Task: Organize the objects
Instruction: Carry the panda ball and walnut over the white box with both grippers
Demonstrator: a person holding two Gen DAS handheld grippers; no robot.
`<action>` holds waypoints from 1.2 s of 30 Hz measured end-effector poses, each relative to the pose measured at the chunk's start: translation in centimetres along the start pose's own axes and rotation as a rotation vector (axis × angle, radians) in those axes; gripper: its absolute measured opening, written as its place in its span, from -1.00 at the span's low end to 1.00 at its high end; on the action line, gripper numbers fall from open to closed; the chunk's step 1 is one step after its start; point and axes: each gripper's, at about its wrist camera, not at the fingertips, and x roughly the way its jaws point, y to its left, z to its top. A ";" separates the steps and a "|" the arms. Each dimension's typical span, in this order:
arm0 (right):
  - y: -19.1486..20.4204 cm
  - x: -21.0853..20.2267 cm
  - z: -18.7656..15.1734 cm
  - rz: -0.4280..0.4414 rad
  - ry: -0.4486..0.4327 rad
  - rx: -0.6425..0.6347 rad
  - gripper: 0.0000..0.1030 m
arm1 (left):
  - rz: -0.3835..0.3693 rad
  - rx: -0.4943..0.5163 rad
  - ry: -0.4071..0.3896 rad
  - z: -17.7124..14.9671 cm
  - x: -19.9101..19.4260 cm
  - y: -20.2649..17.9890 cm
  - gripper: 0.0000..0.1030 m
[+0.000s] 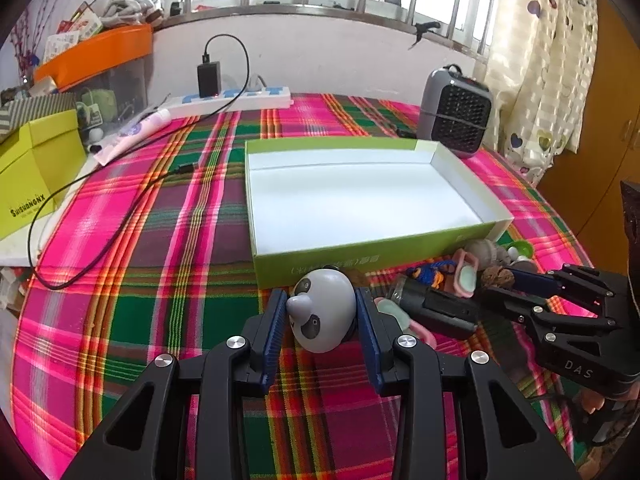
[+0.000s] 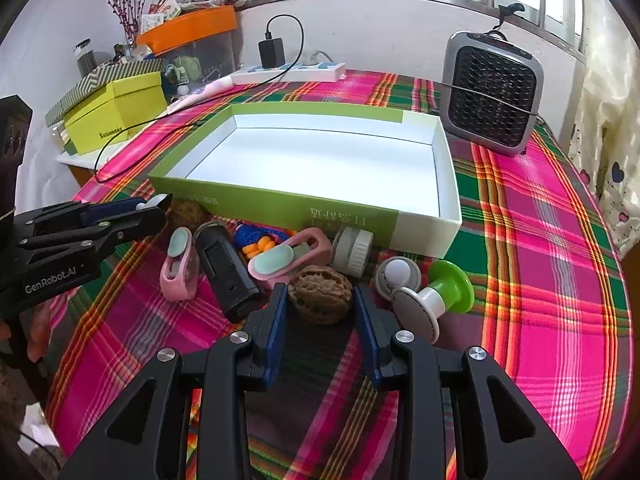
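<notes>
My left gripper (image 1: 322,312) is shut on a grey panda-face toy (image 1: 323,310), held above the plaid cloth just in front of the empty green-and-white box (image 1: 360,256). It also shows in the right wrist view (image 2: 154,204), holding the toy. My right gripper (image 2: 320,300) is shut on a brown walnut (image 2: 321,298), low over the cloth in front of the box (image 2: 280,204). In the left wrist view it (image 1: 500,276) holds the walnut (image 1: 497,277). Small objects lie beside it: a black device (image 2: 228,272), pink holders (image 2: 180,264), a grey-white jar (image 2: 352,254) and a green-and-white spool (image 2: 436,294).
A grey heater (image 2: 494,92) stands at the back right. A power strip (image 2: 288,72) with a black charger and its cable lies at the back. Yellow-green boxes (image 2: 116,112) and an orange bin (image 2: 192,28) stand at the left. The table drops off at the right.
</notes>
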 end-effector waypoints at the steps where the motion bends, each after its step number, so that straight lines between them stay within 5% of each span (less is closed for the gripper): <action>1: 0.0 -0.2 0.1 0.002 -0.006 0.000 -0.33 | -0.003 -0.001 -0.006 0.1 -0.3 -0.1 -0.36; 15: -0.3 -0.7 5.7 0.009 -0.071 -0.013 -0.34 | 0.007 0.041 -0.053 4.6 0.2 -0.7 -0.36; 36: -2.8 8.6 12.4 -0.036 0.065 -0.003 -0.33 | 0.020 0.036 0.055 10.3 9.1 1.0 -0.36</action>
